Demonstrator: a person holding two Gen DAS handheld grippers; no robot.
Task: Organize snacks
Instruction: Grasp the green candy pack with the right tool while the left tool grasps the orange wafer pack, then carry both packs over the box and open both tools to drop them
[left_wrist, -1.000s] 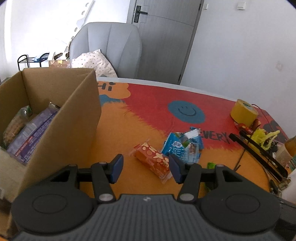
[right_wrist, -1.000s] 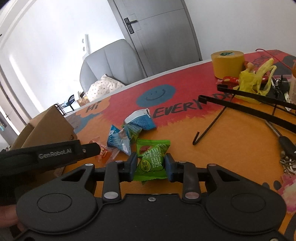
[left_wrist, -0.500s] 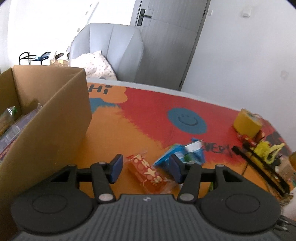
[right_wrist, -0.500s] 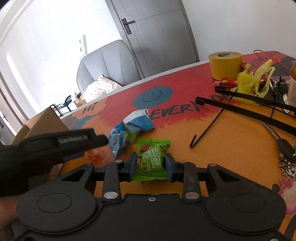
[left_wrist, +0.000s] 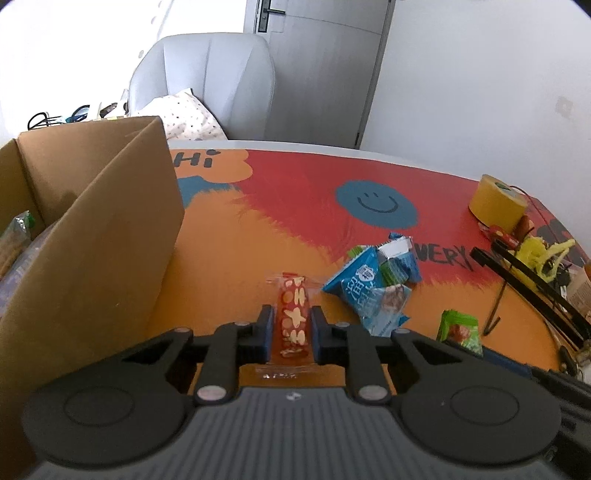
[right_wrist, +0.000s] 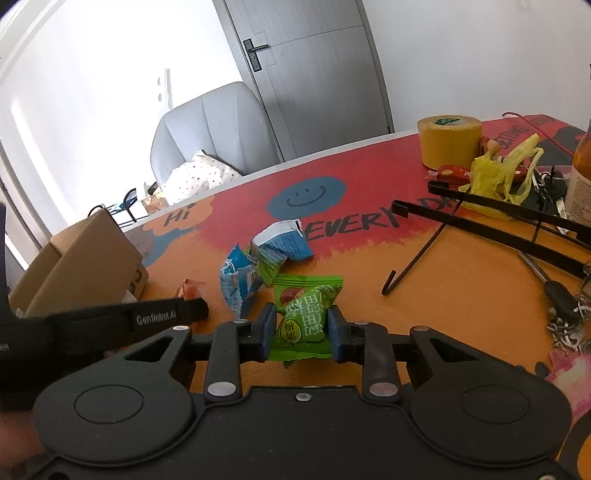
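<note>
Left claw (left_wrist: 290, 334) pinches the red snack bar (left_wrist: 293, 318) lengthwise, cardboard box (left_wrist: 88, 236) just left; right claw (right_wrist: 300, 334) closing on the green packet (right_wrist: 304, 317).

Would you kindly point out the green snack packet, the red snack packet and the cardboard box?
green snack packet (right_wrist: 304, 317), right wrist view, printed front.
red snack packet (left_wrist: 293, 314), left wrist view, patterned middle.
cardboard box (left_wrist: 110, 236), left wrist view, outer wall.

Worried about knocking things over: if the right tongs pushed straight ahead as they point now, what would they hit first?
Probably the blue snack packets lying just beyond the green packet that the right tongs are closing on. Depth is hard to judge, so they might pass just beside them.
</note>
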